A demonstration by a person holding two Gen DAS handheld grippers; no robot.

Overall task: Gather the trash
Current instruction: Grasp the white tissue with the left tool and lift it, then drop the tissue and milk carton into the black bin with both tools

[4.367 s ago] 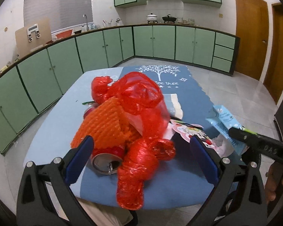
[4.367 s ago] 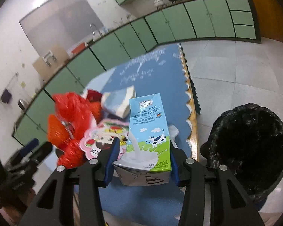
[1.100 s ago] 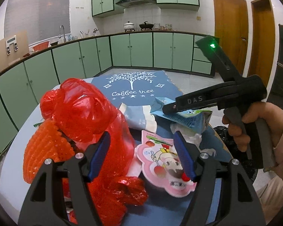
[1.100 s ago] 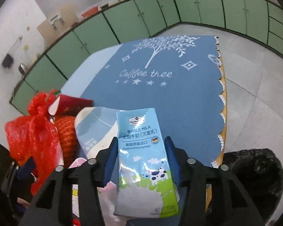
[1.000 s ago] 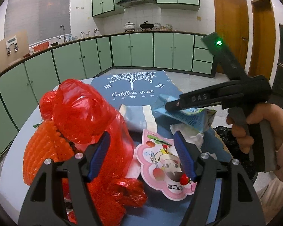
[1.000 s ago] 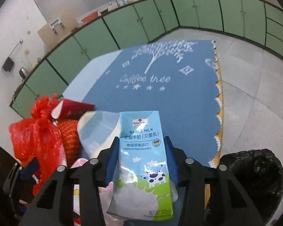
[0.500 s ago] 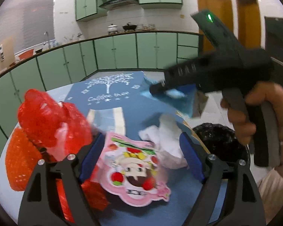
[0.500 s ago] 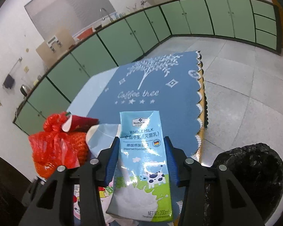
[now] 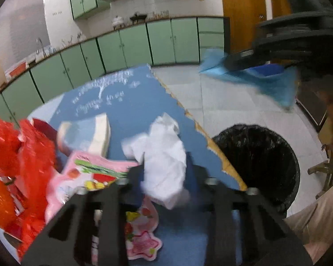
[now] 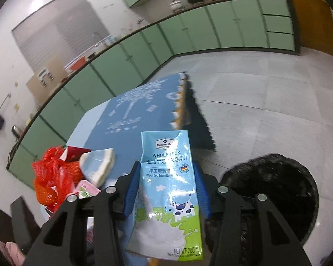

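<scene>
My right gripper (image 10: 167,190) is shut on a flattened blue whole-milk carton (image 10: 166,195), held above the table's right edge beside a black-lined trash bin (image 10: 277,190). The carton (image 9: 250,77) shows blurred in the left wrist view, above the bin (image 9: 257,157). My left gripper (image 9: 166,177) is shut on a crumpled white tissue (image 9: 164,155) over the blue table mat (image 9: 122,97). A pink snack wrapper (image 9: 93,173), a red plastic bag (image 9: 33,153), orange foam netting (image 9: 0,199) and a blue-white pack (image 9: 86,133) lie at the left.
The bin stands on grey floor tiles (image 10: 266,102) just right of the table. Green kitchen cabinets (image 9: 144,42) run along the far wall. A person's hand and trouser leg (image 9: 315,228) are at the right.
My left gripper swung right and closed on the white tissue. My right gripper carried the milk carton up and rightward toward the bin.
</scene>
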